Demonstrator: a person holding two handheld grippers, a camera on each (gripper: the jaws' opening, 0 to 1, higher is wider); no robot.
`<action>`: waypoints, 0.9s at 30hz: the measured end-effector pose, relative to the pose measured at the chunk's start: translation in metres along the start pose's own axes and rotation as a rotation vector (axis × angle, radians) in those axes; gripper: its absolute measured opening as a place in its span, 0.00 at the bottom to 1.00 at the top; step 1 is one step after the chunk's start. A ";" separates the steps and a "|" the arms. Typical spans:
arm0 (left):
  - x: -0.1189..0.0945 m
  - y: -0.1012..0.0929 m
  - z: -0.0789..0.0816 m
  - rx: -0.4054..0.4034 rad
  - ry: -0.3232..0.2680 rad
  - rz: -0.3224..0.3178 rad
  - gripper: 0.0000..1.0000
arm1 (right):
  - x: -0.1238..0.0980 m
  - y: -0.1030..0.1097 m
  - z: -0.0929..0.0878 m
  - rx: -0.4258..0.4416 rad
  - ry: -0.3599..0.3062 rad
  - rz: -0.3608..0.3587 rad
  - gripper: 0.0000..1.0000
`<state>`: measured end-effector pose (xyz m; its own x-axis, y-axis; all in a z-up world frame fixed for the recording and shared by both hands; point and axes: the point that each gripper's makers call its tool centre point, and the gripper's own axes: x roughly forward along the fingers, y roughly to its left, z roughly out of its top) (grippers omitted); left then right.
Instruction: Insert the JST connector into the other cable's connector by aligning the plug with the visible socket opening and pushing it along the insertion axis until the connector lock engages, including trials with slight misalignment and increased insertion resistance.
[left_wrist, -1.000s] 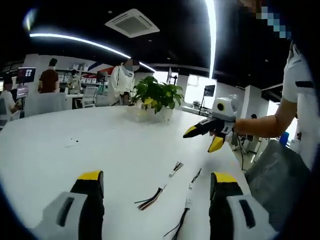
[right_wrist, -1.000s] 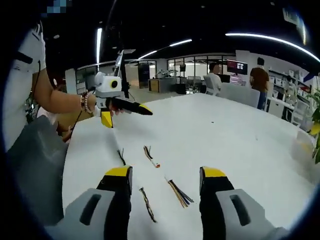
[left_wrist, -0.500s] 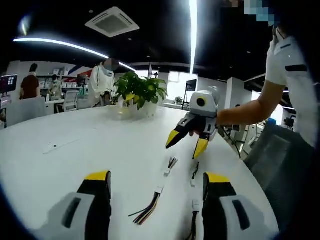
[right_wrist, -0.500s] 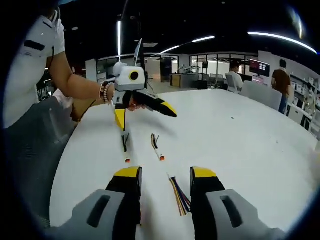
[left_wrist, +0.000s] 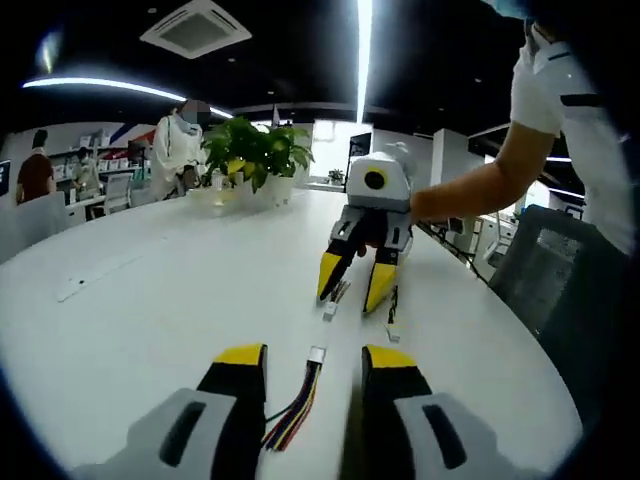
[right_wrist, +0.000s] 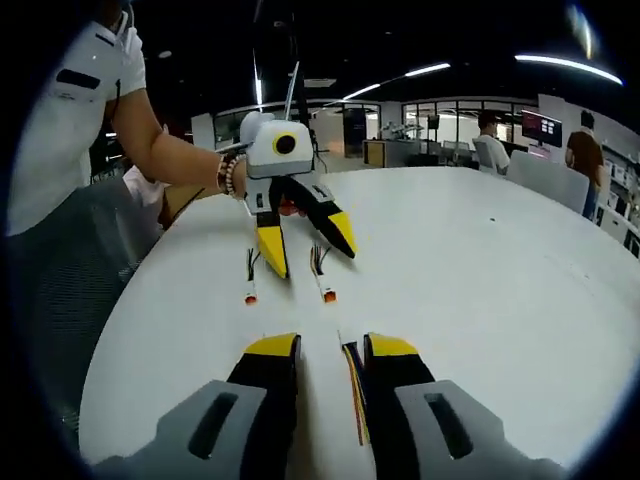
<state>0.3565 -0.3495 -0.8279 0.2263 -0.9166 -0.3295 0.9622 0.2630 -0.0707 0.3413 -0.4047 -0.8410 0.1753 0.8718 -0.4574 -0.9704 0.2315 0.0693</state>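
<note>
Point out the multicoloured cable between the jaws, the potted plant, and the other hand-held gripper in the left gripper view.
multicoloured cable (left_wrist: 297, 415), left gripper view, on its fanned coloured wires.
potted plant (left_wrist: 250, 152), left gripper view, on its green leaves.
right hand-held gripper (left_wrist: 351, 288), left gripper view, midway between its yellow fingertips.

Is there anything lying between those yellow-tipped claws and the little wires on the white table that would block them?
Nothing visible does. In the left gripper view the multicoloured cable lies on the bare white table between the left gripper tips. In the right gripper view the right gripper straddles a striped cable, with nothing in front.
</note>
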 end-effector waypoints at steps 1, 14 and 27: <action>0.000 0.000 0.000 -0.002 -0.002 -0.002 0.31 | 0.000 -0.001 0.000 -0.001 -0.005 0.002 0.22; 0.006 -0.006 -0.008 0.001 0.005 -0.046 0.24 | 0.005 -0.004 -0.004 -0.044 -0.028 0.015 0.09; 0.001 -0.009 -0.006 0.008 -0.029 -0.048 0.14 | -0.001 -0.004 -0.008 -0.080 -0.025 0.009 0.06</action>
<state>0.3474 -0.3507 -0.8334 0.1840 -0.9364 -0.2988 0.9733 0.2161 -0.0779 0.3439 -0.4102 -0.8478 0.1695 0.8847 -0.4343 -0.9820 0.1889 0.0014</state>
